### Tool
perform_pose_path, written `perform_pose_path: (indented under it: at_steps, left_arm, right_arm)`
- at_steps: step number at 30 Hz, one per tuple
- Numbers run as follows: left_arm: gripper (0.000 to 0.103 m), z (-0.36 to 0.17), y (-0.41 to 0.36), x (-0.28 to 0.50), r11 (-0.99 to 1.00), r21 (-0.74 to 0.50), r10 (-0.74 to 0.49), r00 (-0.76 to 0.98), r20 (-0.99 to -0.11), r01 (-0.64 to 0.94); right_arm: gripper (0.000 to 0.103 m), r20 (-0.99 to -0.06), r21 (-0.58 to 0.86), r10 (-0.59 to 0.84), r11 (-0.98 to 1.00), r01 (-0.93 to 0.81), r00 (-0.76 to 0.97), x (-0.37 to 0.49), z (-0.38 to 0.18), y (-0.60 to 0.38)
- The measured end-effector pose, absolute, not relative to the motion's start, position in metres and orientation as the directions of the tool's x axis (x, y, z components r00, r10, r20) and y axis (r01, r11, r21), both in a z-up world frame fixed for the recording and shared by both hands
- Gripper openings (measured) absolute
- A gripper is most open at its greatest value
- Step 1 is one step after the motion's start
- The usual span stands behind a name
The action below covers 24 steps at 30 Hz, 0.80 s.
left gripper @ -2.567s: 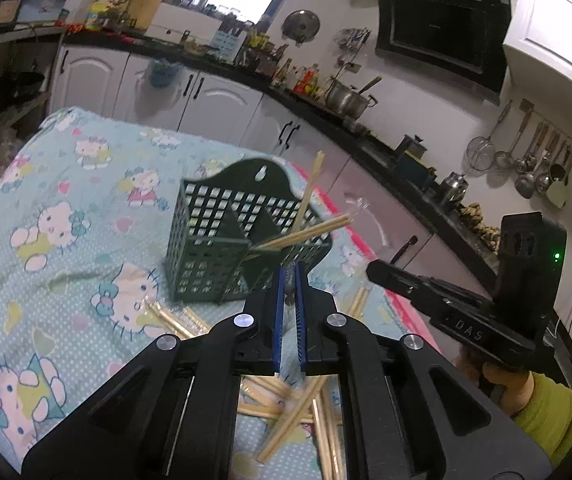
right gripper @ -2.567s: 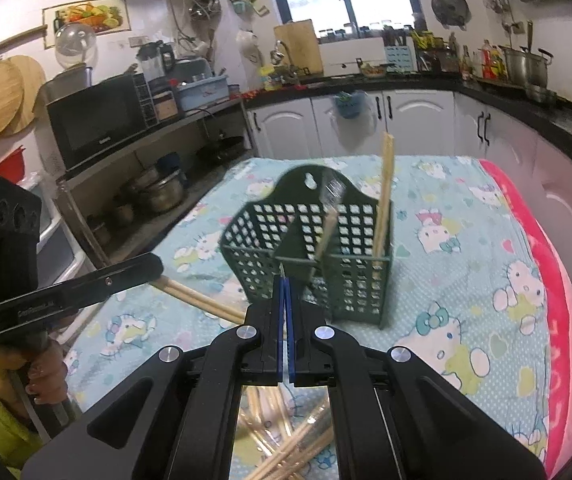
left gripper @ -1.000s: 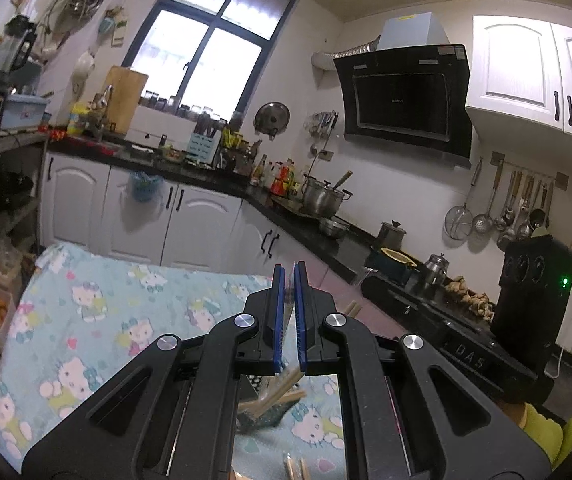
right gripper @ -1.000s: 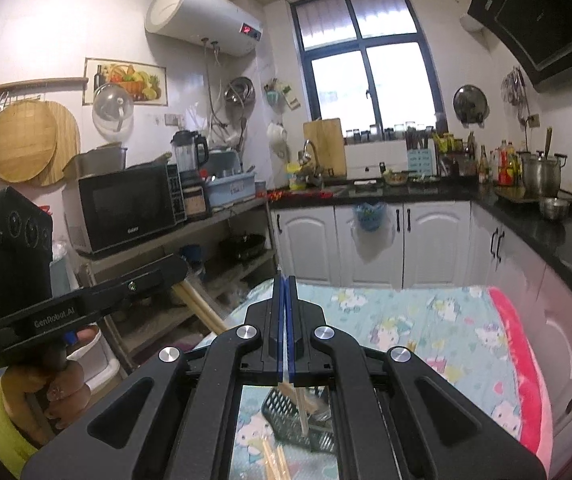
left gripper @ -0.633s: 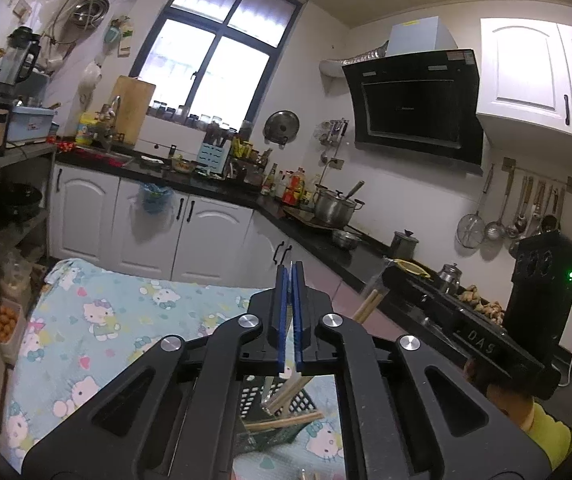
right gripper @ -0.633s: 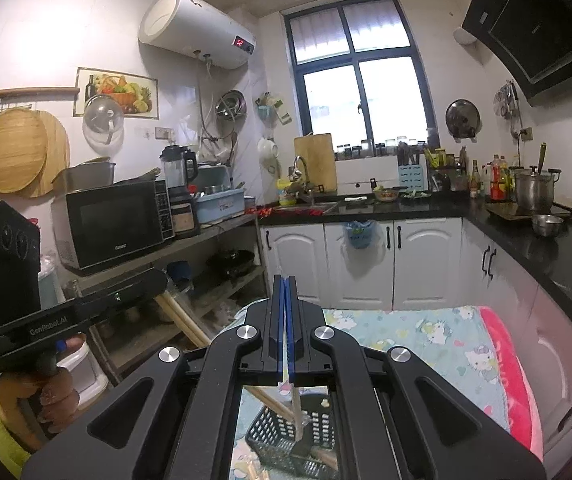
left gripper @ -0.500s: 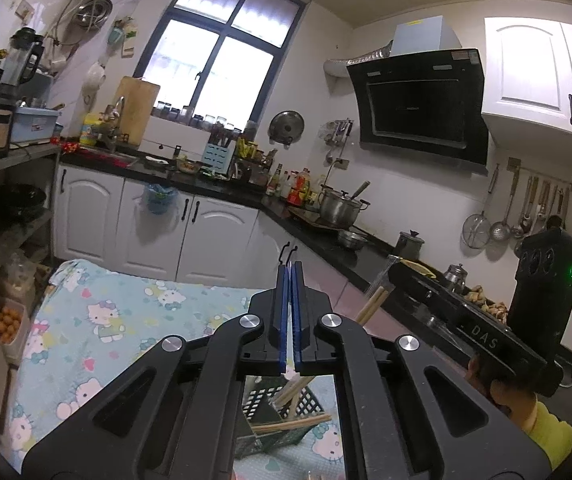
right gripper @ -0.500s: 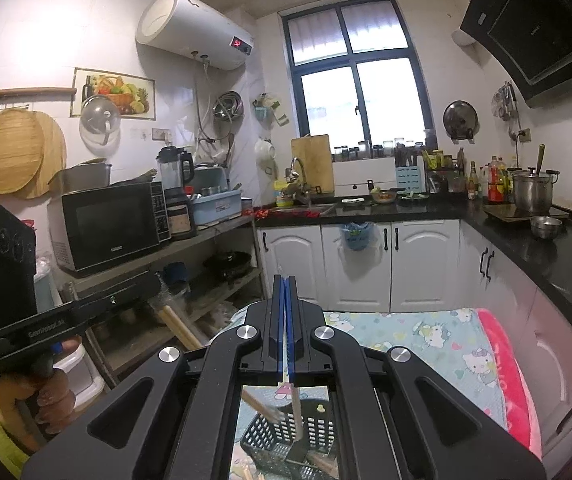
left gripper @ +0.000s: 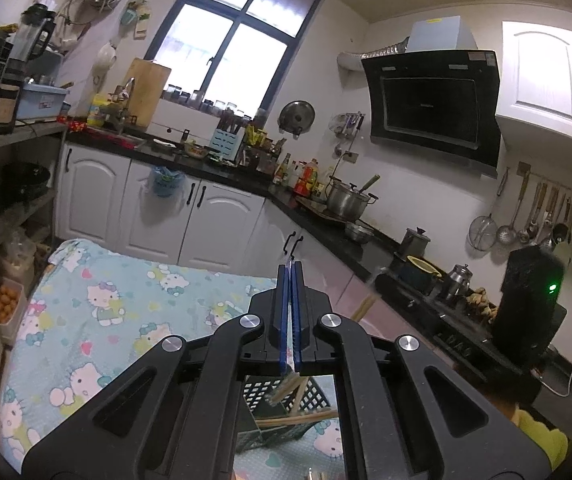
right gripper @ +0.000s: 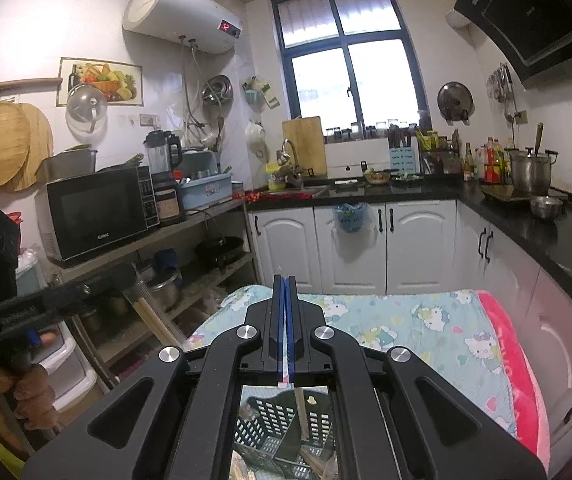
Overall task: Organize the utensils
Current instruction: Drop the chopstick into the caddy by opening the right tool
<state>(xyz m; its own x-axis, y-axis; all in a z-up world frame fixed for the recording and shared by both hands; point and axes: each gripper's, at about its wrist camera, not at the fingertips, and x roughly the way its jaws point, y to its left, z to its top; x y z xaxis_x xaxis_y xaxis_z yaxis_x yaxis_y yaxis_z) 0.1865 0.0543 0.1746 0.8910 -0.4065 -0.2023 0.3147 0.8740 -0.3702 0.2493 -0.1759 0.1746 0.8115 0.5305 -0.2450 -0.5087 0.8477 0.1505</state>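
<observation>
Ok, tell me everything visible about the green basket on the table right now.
The dark green plastic utensil basket shows only through the gaps in each gripper's frame. It has lattice walls, a raised back with a keyhole hanging slot, and an inner divider. It stands upright on the Hello Kitty tablecloth, with wooden chopsticks leaning inside.

Black tool [left gripper: 290,280], blue pads, yellow sleeve [left gripper: 542,436]

"Galanz" stands on the microwave [right gripper: 97,216]; other lettering is unreadable.

microwave [right gripper: 97,212], water heater [right gripper: 183,14] (wall-mounted), range hood [left gripper: 432,102]
</observation>
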Motion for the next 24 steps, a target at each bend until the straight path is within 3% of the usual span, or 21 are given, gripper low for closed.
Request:
perform_pose_path:
  at_steps: [18,22,24]
  left_arm:
    - [0.0,0.142,0.034,0.213,0.858,-0.403,-0.45,0.846,-0.287,0.32]
    - [0.001,0.129,0.035,0.219,0.862,-0.411,-0.442,0.837,-0.323,0.297]
    - [0.008,0.122,0.035,0.221,0.872,-0.405,-0.425,0.836,-0.347,0.275]
  right_arm:
    - [0.002,-0.358,0.193,0.495,0.869,-0.456,0.792,0.274,0.13,-0.175]
    - [0.021,-0.378,0.21,0.488,0.873,-0.44,0.787,0.274,0.123,-0.179]
    - [0.021,-0.388,0.211,0.472,0.881,-0.423,0.791,0.273,0.121,-0.183]
